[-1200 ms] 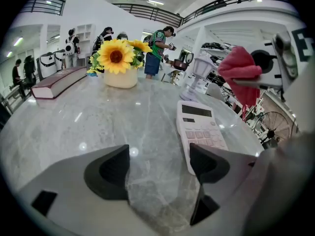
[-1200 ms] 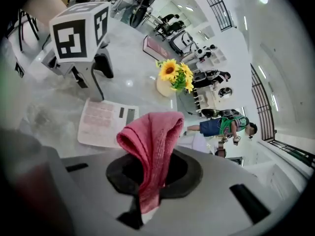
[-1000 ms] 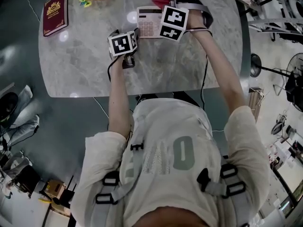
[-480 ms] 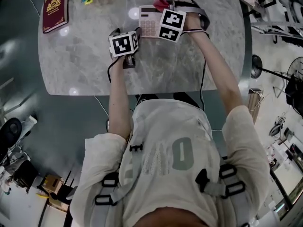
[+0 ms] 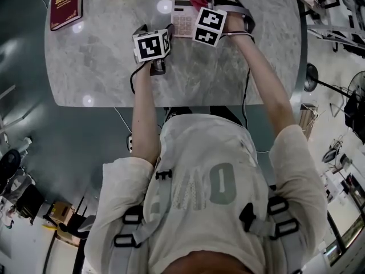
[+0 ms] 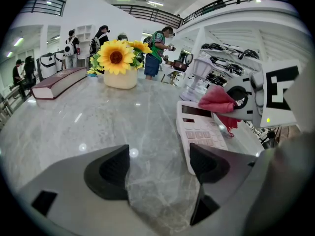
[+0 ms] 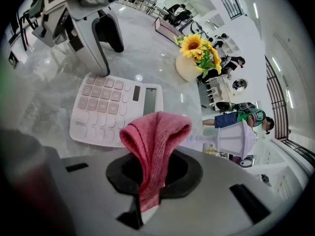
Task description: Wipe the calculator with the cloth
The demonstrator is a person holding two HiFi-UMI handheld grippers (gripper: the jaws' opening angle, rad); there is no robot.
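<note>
A white calculator [image 5: 183, 20] [image 6: 201, 132] [image 7: 112, 113] lies flat on the grey marble table [image 5: 102, 67]. My right gripper [image 7: 153, 173] is shut on a red cloth [image 7: 155, 141] [image 6: 219, 102] [image 5: 198, 0], which it holds just above the calculator's far end. My left gripper [image 6: 160, 168] stands open with nothing between its fingers [image 6: 109, 173], low over the table at the calculator's near left corner. In the head view its marker cube [image 5: 151, 44] sits left of the right gripper's cube [image 5: 209, 26].
A vase of sunflowers [image 6: 119, 63] [image 7: 197, 53] stands at the table's far side, with a dark red book [image 5: 67, 4] [image 6: 58, 81] at the far left. A small white lantern [image 7: 231, 137] is beside the calculator. Several people stand beyond the table.
Both grippers and the calculator sit slightly higher in the head view as the head camera shifted. The cloth stays held over the calculator's far end.
</note>
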